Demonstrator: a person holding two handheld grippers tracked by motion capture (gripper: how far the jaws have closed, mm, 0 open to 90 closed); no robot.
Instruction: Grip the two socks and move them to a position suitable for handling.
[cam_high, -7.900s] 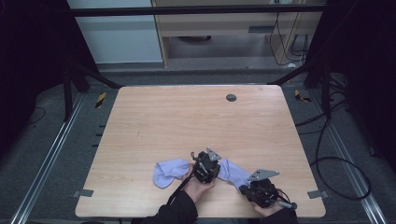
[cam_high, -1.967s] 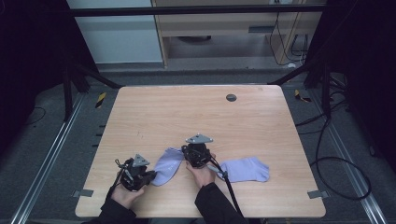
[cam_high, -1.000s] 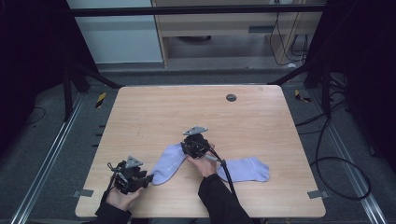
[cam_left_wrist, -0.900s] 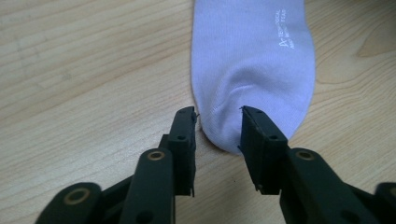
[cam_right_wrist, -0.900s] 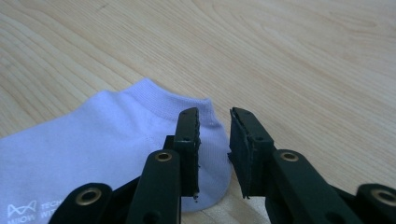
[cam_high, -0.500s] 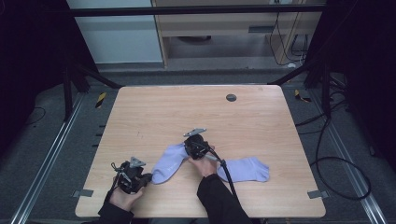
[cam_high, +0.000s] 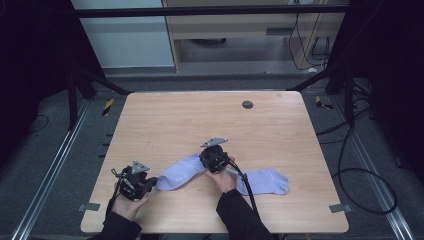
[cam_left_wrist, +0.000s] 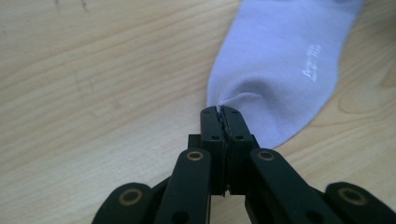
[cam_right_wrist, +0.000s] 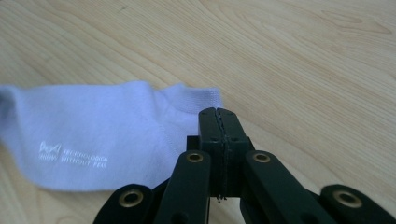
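Two lavender socks lie on the wooden table (cam_high: 280, 130). The left sock (cam_high: 180, 172) stretches flat between both grippers. My left gripper (cam_high: 152, 183) is shut on its toe end, and the fabric puckers at the jaw tips (cam_left_wrist: 220, 111). My right gripper (cam_high: 206, 161) is shut at the cuff corner of the same sock (cam_right_wrist: 116, 135), jaws pressed together (cam_right_wrist: 218, 112). White lettering shows on the sock (cam_left_wrist: 280, 60). The second sock (cam_high: 265, 181) lies flat to the right of my right hand, with the gripper's cable across it.
A dark round grommet (cam_high: 247, 104) sits near the table's far edge. Metal frame rails and loose cables run along the floor on both sides. The table's front edge is just under my hands.
Since the earliest frame both grippers have moved left and the two socks lie apart. Over the last second the left sock has been drawn a little straighter; the hands hardly moved.
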